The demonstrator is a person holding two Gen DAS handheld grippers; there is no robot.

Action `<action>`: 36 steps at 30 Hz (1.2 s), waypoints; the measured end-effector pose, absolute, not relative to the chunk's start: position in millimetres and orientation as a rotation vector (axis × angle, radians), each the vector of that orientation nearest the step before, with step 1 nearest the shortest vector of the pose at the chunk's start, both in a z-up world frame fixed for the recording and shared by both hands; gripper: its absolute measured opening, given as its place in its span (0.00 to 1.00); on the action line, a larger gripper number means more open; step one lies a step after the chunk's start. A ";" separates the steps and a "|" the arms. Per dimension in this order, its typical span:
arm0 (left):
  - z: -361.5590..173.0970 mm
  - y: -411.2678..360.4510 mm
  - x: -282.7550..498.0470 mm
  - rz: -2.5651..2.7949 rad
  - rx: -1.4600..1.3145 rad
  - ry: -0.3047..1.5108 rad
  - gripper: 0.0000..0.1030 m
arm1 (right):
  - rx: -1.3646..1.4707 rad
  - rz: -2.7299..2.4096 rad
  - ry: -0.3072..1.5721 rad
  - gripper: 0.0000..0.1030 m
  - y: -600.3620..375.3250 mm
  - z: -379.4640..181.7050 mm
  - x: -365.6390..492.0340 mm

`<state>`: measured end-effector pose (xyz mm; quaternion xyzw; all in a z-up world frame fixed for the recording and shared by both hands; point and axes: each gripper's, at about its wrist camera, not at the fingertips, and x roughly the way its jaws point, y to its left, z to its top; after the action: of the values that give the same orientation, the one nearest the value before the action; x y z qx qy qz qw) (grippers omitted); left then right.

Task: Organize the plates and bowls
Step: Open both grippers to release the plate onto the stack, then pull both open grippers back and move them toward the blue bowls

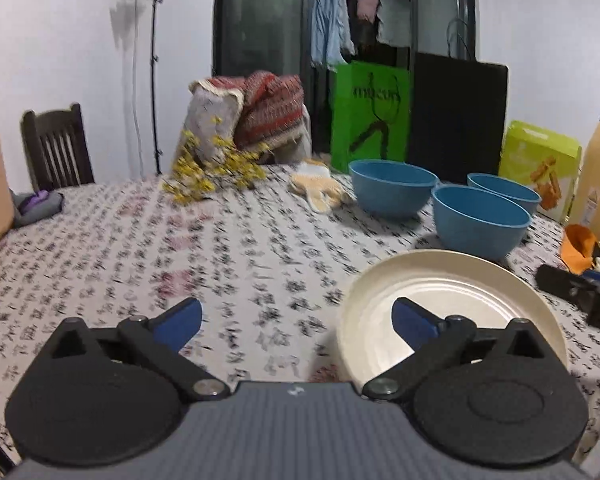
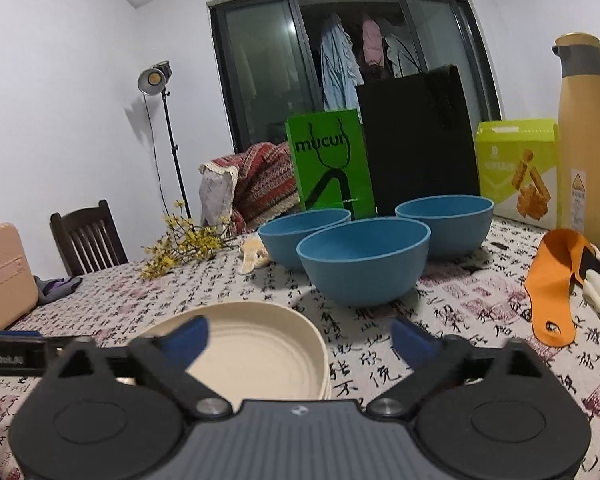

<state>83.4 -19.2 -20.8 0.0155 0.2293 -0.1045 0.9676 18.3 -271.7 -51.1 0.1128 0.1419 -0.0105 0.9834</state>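
Observation:
A cream plate (image 1: 452, 280) lies on the patterned tablecloth, under my left gripper's right finger. It also shows in the right wrist view (image 2: 260, 344) as a stack of cream plates under my right gripper's left finger. Three blue bowls stand upright behind it: a near one (image 2: 364, 268), one to the far left (image 2: 300, 232) and one to the far right (image 2: 448, 228). They also show in the left wrist view (image 1: 480, 220). My left gripper (image 1: 296, 320) is open and empty. My right gripper (image 2: 300, 340) is open and empty.
A green bag (image 2: 328, 168), a black bag (image 2: 420, 140), a snack box (image 2: 516, 168) and a tan thermos (image 2: 588, 140) line the back of the table. An orange insole (image 2: 552, 292), yellow flowers (image 2: 184, 244), a pink case (image 2: 0, 272) and a chair (image 2: 88, 240) are nearby.

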 end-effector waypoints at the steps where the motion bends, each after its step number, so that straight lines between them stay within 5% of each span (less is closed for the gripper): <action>1: -21.4 -15.0 82.9 -0.200 0.028 0.452 1.00 | 0.223 -0.034 0.276 1.00 -272.9 -51.2 18.6; 36: -49.6 21.3 103.9 -0.220 -0.075 0.525 1.00 | 0.207 -0.101 0.253 1.00 -274.3 -74.6 35.5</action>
<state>103.9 21.3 -49.6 -0.0372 0.2587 -0.1084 0.9591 35.5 -274.3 -74.6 0.1029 0.1258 -0.0502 0.9854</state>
